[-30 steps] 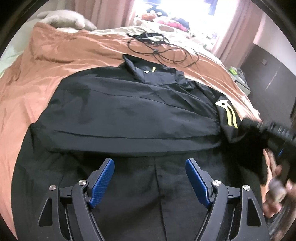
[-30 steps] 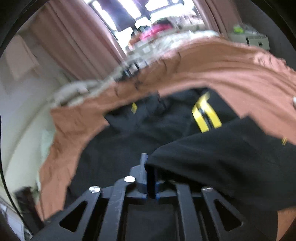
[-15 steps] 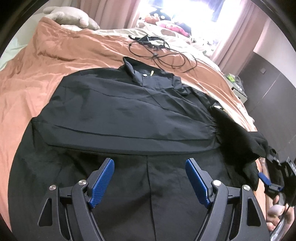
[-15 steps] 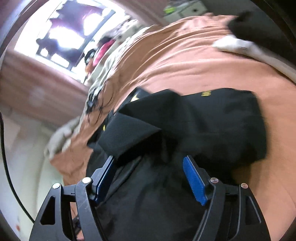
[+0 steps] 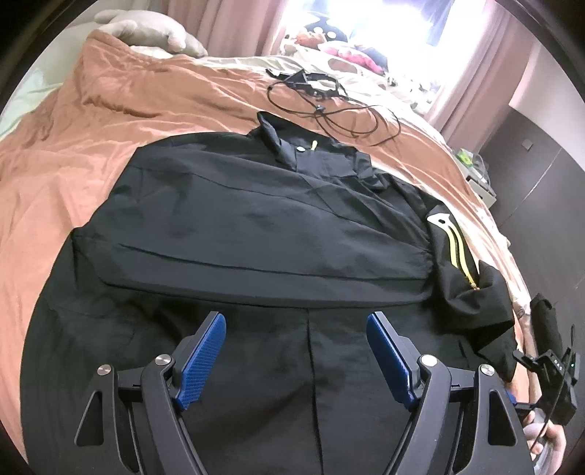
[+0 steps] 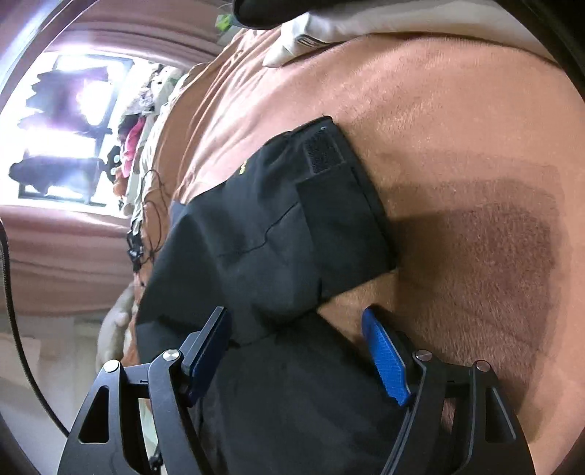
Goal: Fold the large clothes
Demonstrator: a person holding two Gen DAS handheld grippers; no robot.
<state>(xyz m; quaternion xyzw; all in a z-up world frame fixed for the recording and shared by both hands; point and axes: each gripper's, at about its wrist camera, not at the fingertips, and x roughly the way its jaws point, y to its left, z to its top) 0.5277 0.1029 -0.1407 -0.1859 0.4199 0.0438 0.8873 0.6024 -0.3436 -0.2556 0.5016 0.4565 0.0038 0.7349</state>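
A large black jacket (image 5: 256,226) lies spread on the brown bedspread (image 5: 73,146), collar at the far end, one sleeve folded across its chest. The other sleeve (image 5: 471,292), with yellow stripes, lies bent at the jacket's right edge. My left gripper (image 5: 296,350) is open and empty above the jacket's lower part. My right gripper (image 6: 296,350) is open and empty, tilted sideways over the jacket's edge; the sleeve's cuff (image 6: 329,204) with its Velcro patch lies flat just beyond its fingers. The right gripper's body shows at the right rim of the left wrist view (image 5: 552,372).
A black cable with a small device (image 5: 321,98) lies on the bedspread beyond the collar. A pillow (image 5: 153,33) is at the far left. Soft toys and clothes (image 5: 329,40) sit by the bright window. A nightstand (image 5: 475,171) and dark wardrobe stand right of the bed.
My right gripper, shut on the striped sleeve a second ago, has opened and let it go; the sleeve now lies on the bed. The left gripper has stayed open over the jacket.
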